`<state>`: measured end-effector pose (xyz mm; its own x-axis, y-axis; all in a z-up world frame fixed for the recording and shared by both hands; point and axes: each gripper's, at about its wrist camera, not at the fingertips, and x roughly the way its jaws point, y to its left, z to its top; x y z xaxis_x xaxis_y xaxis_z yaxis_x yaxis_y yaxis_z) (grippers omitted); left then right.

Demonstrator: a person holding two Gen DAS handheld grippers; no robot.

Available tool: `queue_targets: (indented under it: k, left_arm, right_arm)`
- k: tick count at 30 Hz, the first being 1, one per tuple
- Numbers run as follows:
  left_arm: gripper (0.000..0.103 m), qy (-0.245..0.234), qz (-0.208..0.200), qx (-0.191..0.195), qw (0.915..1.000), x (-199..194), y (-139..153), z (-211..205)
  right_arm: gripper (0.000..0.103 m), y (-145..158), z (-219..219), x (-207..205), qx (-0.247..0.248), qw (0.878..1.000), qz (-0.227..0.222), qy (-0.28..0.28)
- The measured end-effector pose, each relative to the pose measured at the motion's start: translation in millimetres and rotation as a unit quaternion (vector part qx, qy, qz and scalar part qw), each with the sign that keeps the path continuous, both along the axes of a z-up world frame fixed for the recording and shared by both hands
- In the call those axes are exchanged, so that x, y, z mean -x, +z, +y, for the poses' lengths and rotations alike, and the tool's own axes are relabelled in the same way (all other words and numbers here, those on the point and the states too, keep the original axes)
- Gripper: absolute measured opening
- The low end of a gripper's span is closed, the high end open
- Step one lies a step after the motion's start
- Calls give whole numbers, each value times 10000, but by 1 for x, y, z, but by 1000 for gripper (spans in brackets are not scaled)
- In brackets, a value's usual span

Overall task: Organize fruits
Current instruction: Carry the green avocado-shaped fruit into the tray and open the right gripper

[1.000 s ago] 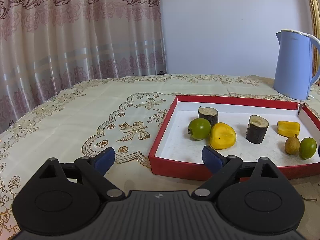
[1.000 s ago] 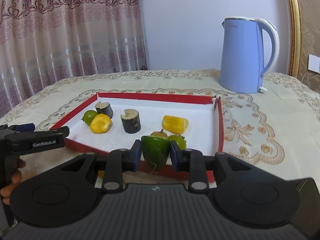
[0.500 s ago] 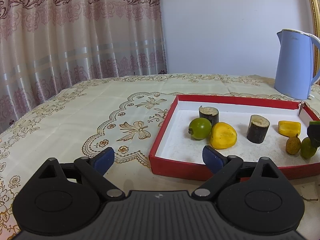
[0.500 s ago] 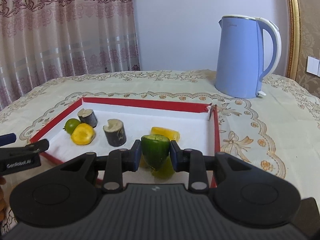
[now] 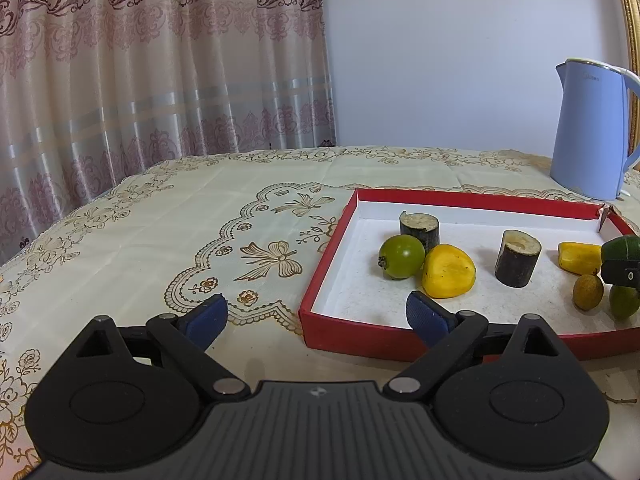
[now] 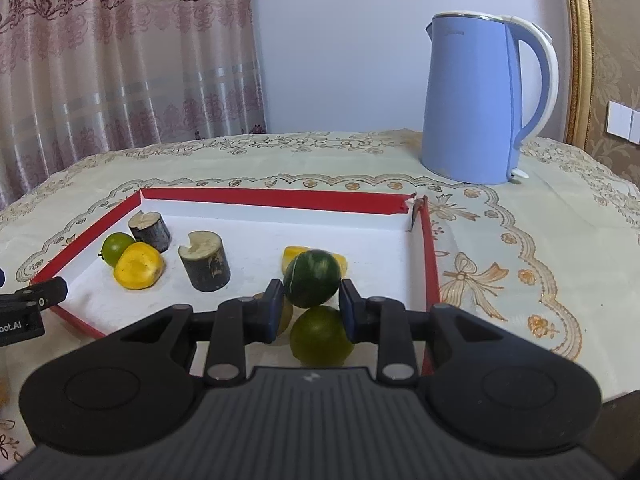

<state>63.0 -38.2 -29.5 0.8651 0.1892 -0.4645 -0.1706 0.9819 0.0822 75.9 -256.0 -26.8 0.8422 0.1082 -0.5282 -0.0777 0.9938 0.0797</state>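
Observation:
My right gripper is shut on a dark green fruit piece, held over the near right part of the red tray. Right below it lies a green round fruit, and a yellow piece shows behind it. Two dark cane stubs, a yellow fruit and a small green fruit sit further left. My left gripper is open over the tablecloth at the tray's near left corner. In the left wrist view the held green piece enters at the right edge.
A light blue electric kettle stands behind the tray on the right. A small brown fruit lies in the tray near the right gripper. Patterned tablecloth spreads to the left; curtains and a wall are behind.
My right gripper has carried the dark green piece forward over the tray's near rim and lower, above the green round fruit. The left gripper has stayed put.

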Motion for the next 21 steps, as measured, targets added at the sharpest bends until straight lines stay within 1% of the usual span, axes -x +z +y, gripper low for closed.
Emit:
queue_targets:
  k: [7, 14, 15, 16, 17, 21]
  left_arm:
    - [97, 10, 4, 17, 10000, 0, 0, 0]
    - [100, 65, 22, 53, 10000, 0, -1, 1]
    - [100, 71, 24, 64, 10000, 0, -1, 2]
    - [100, 76, 27, 69, 9999, -1, -1, 1]
    - [100, 81, 28, 70, 9999, -1, -1, 1]
    - [100, 82, 27, 66, 9999, -1, -1, 1]
  right_arm:
    - [28, -2, -6, -2, -185, 9998, -21, -20]
    - [30, -2, -7, -1, -198, 9998, -33, -26]
    - [32, -2, -7, -1, -207, 9998, -31, -25]
    - [36, -3, -7, -2, -213, 9998, -26, -18]
    - [38, -3, -7, -2, -217, 9998, -15, -23]
    - [40, -3, -7, -2, -240, 9997, -9, -36]
